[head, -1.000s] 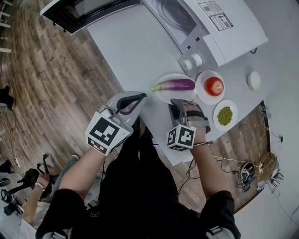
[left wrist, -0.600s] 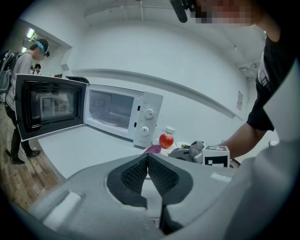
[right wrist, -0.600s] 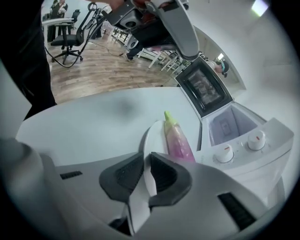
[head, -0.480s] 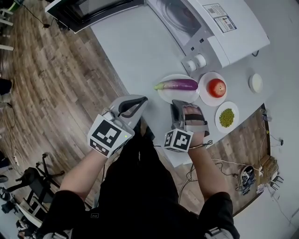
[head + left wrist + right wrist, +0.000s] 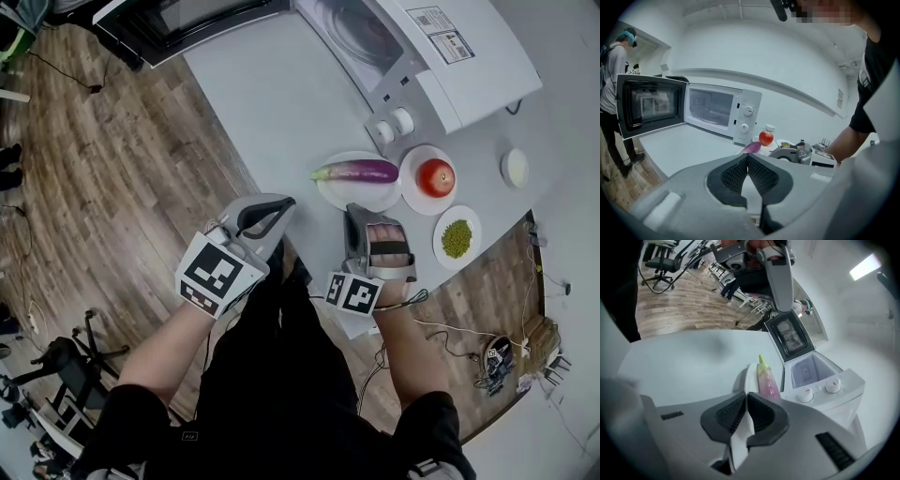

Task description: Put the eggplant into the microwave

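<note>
One end of eggplant [image 5: 766, 378] — behind right claw [image 5: 746, 394]

counter [image 5: 272, 103]: smooth, matt, pale grey | floor [image 5: 112, 169]: wood planks, visible grain | eggplant [image 5: 361, 170]: glossy skin | plate [image 5: 333, 192]: smooth, glazed-looking white | microwave [image 5: 478, 70]: white satin casing, glossy glass door [image 5: 649, 105] | left tool [image 5: 747, 155]: matt grey plastic, ribbed black pads [image 5: 733, 173]

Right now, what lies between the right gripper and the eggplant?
Only the plate rim by the eggplant, in the right gripper view. The right gripper's jaws have just been closing, empty.
</note>
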Motion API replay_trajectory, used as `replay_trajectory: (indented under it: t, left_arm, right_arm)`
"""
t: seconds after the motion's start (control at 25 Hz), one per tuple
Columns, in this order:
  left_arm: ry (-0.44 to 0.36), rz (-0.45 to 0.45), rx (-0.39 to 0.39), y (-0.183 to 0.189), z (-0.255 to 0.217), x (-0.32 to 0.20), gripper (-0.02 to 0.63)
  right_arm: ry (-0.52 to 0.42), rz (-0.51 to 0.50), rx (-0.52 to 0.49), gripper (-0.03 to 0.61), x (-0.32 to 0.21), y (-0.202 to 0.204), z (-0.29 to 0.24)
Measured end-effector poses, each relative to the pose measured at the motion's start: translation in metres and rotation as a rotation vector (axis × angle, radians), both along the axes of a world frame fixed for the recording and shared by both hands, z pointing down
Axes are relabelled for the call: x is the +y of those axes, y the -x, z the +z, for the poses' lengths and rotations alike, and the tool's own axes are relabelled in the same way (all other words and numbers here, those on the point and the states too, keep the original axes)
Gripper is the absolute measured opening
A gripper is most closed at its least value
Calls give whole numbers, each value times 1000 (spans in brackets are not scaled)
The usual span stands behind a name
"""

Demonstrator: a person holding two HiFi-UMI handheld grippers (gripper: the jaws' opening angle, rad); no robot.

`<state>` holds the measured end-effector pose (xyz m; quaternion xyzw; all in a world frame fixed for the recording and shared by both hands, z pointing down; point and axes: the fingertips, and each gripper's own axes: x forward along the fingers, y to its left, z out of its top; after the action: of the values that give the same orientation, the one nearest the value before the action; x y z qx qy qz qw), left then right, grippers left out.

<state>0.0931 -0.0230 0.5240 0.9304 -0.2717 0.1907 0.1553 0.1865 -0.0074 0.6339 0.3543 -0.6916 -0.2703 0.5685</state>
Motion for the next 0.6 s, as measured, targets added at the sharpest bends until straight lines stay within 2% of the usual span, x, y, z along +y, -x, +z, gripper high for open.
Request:
replay_trajectory:
  t: [0.16,0.6]
  left_arm:
    - [-8,-2,-2,0,3,-1,9]
    - [6,-6,-34,0,20,9,9]
  right_arm:
    - [-81,-19,32,25,2,-2,-5]
    - [-214,-66,49,23,16,3,-11]
